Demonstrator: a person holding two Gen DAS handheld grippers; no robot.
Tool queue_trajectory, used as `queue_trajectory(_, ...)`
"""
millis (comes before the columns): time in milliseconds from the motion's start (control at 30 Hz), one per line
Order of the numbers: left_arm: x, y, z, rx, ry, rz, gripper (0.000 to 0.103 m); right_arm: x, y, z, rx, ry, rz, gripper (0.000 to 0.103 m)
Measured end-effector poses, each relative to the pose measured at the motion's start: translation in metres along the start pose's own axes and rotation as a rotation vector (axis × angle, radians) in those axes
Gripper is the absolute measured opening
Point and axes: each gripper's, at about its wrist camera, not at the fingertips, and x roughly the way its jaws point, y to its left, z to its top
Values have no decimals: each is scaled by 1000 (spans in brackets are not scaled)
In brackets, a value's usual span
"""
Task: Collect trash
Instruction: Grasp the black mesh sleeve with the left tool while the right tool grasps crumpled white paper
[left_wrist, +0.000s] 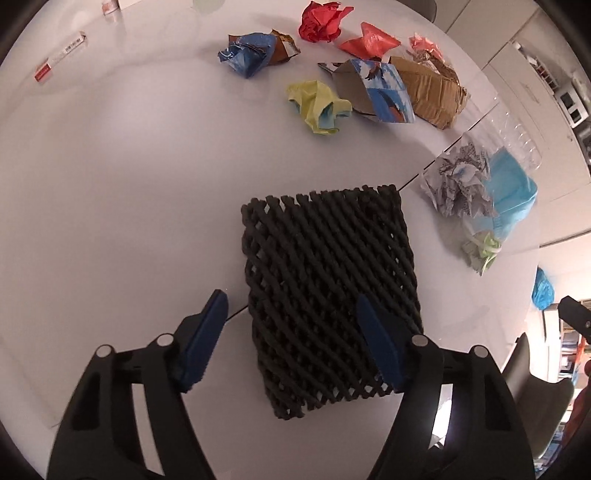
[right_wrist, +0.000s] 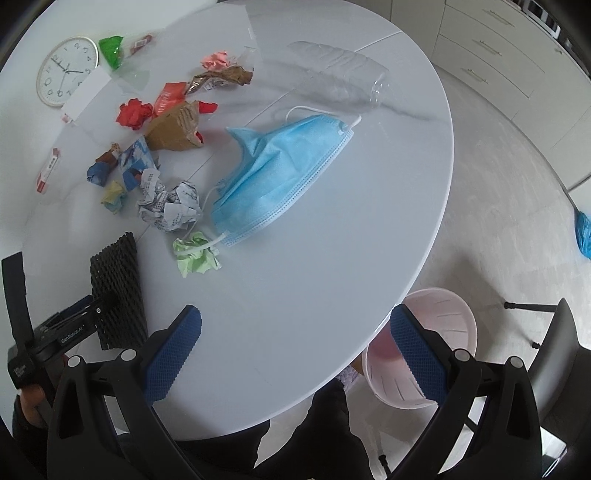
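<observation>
1. The foam net (left_wrist: 328, 299) is lying on the worktop (left_wrist: 129, 206) between my left jaws.
2. The face mask (right_wrist: 280, 173) is lying ahead of my right jaws, with the crumpled receipt (right_wrist: 168, 206) sitting left of it.
3. The bin (right_wrist: 424, 347) is standing on the floor below the worktop's edge.

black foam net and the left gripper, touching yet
Cannot tell. In the left wrist view the open left gripper straddles the black foam net, one finger overlapping it, but contact isn't plain. The right wrist view doesn't settle it either.
</observation>
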Motion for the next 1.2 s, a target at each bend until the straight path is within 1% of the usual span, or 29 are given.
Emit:
queue_trajectory(33,1,0,-1,3,-5,-1,61,0,1,1,2,0,1,101)
queue_trajectory(67,0,-2,-2,10,-9,-11,57,1,2,1,2,0,0,101)
queue_trajectory(133,-2,-5,-4,22,-6,-22,42,2,6,2,-6,-1,-1,101)
queue_trajectory(167,-3,-7,-4,33,-5,-26,38,3,8,3,-14,-4,0,101)
queue_trajectory(200,-5,-10,-4,47,-7,-19,34,3,10,3,-19,-6,1,101)
queue_trajectory(233,-6,-13,-3,61,-9,-10,27,4,13,4,-26,-8,1,100)
queue_trajectory(267,-8,-15,-1,83,-12,8,22,5,17,5,-37,-10,2,97)
queue_trajectory(300,-10,-16,-1,100,-18,37,12,6,20,5,-47,-9,5,95)
queue_trajectory(367,-13,-16,3,114,-21,66,12,11,28,8,-69,1,17,86)
queue_trajectory(400,-16,-13,5,112,-27,70,12,15,33,10,-79,10,28,84)
queue_trajectory(467,-23,-7,8,109,-48,74,12,25,43,12,-97,32,52,74)
queue_trajectory(500,-27,-2,9,105,-58,76,11,28,47,13,-104,43,59,71)
queue_trajectory(533,-29,2,11,102,-62,76,11,32,51,13,-112,54,63,66)
queue_trajectory(567,-31,5,11,99,-65,76,11,34,57,14,-123,62,66,62)
queue_trajectory(600,-31,8,13,94,-67,75,11,33,61,16,-127,57,69,62)
queue_trajectory(667,-32,16,15,83,-73,73,11,22,70,22,-146,21,88,62)
queue_trajectory(700,-27,13,21,80,-75,74,11,18,75,26,-157,4,98,62)
queue_trajectory(767,-28,18,23,72,-78,67,11,13,90,39,-194,-26,114,62)
queue_trajectory(867,-28,21,25,67,-87,56,11,21,114,60,-277,-38,84,62)
queue_trajectory(933,-28,24,26,63,-93,55,11,34,129,68,-338,-27,56,62)
queue_trajectory(967,-29,27,26,59,-95,54,11,46,137,71,-375,-13,27,62)
queue_trajectory(1000,-29,30,27,53,-99,54,11,56,144,72,-407,2,-2,61)
queue_trajectory(1033,-29,32,27,48,-101,54,11,63,147,72,-427,16,-20,43)
queue_trajectory(1067,-30,36,28,40,-104,55,11,73,153,74,-455,42,-36,39)
queue_trajectory(1100,-31,39,28,34,-107,56,11,75,157,74,-469,48,-39,39)
queue_trajectory(1133,-32,42,29,27,-110,58,11,74,159,74,-475,41,-35,36)
queue_trajectory(1200,-35,46,29,18,-118,61,11,66,165,78,-472,35,45,35)
